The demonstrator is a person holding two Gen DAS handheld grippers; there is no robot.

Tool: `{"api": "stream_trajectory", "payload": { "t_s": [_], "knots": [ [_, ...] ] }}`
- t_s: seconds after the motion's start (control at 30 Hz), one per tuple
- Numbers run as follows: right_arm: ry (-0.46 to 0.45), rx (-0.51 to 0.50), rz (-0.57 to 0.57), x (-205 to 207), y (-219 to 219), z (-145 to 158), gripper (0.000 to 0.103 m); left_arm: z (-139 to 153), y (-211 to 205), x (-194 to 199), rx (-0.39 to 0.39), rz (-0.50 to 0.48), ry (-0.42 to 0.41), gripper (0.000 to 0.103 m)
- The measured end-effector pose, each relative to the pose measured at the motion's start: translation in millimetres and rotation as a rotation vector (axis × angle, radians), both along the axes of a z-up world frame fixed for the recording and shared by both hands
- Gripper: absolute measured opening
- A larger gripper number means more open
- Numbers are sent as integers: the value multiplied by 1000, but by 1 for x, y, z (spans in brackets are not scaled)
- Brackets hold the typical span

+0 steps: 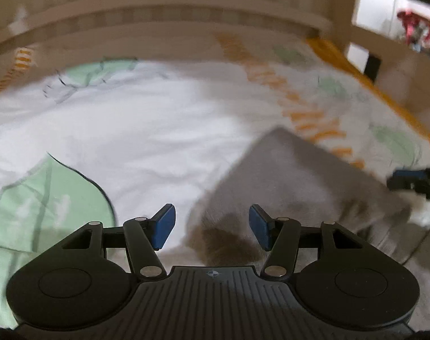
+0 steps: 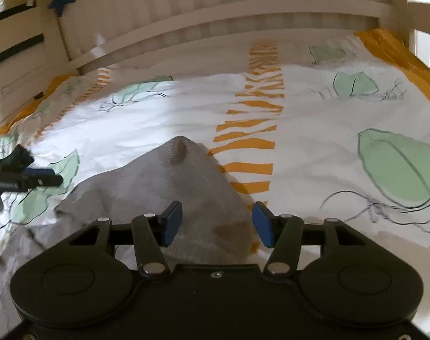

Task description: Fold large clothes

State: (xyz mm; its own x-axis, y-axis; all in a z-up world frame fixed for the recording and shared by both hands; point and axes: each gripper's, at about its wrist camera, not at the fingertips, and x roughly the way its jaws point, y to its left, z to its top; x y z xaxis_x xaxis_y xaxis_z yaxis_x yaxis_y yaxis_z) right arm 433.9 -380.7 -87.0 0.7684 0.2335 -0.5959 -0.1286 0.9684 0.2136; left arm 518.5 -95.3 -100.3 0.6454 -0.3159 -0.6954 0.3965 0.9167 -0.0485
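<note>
Inspection at this moment. My left gripper stands with its blue pads spread, nothing pinched between them; the grey garment lies on the bed below and ahead of it, and I see no cloth caught on either pad. My right gripper is likewise spread and holds nothing, with the grey cloth lying beneath the gap rather than gripped.

Location of the work item: the grey garment rests on the white duvet printed with green leaves and orange stripes, inside a pale wooden bed frame. One part tapers away from me to a blunt end, which I judge to be a sleeve or a folded corner. More grey cloth lies rumpled at the near left in the right wrist view.

Progress, as my judgement: the near cloth remains bunched and uneven, so folding is incomplete. The garment's full outline is hidden beneath my tools; I cannot count folds. The left wrist view is blurred.
</note>
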Motion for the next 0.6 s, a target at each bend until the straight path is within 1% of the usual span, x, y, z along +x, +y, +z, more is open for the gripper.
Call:
{"api": "stream_trajectory", "payload": {
  "t_s": [0.03,0.07,0.1,0.13,0.17,0.2,0.23,0.3,0.33,0.37,0.4,0.43,0.47,0.53,0.6],
  "knots": [
    [5,-25,-1,4,3,-5,57,-12,-4,2,37,-9,22,57],
    [23,-62,-5,7,6,-12,53,-25,-5,3,80,-13,41,59],
    [60,-92,-16,10,5,-21,44,-33,-2,1,89,-2,33,61],
    [115,-125,-32,12,3,-31,40,-35,6,-1,55,19,26,64],
    [131,-138,-41,11,-1,-40,38,-35,11,0,32,33,45,64],
    [109,-113,-42,7,-7,-41,38,-32,15,2,26,35,61,64],
    [113,-99,-56,6,-11,-40,38,-28,17,3,45,22,71,64],
    [120,-117,-56,5,-14,-33,39,-15,19,5,68,6,74,63],
    [112,-132,-48,4,-13,-28,40,-6,22,6,56,2,61,62],
    [92,-137,-36,3,-14,-21,43,4,24,6,33,7,42,62],
    [72,-126,-22,3,-13,-15,47,10,26,10,10,14,27,62],
    [48,-105,-6,4,-15,-8,47,16,25,16,-10,15,21,62],
    [35,-88,7,6,-14,-3,48,20,21,24,-21,5,25,62],
    [20,-80,38,18,-9,5,50,21,7,37,-8,-36,33,62],
    [20,-93,68,32,1,6,56,18,-7,45,11,-84,39,62]
  ]
}}
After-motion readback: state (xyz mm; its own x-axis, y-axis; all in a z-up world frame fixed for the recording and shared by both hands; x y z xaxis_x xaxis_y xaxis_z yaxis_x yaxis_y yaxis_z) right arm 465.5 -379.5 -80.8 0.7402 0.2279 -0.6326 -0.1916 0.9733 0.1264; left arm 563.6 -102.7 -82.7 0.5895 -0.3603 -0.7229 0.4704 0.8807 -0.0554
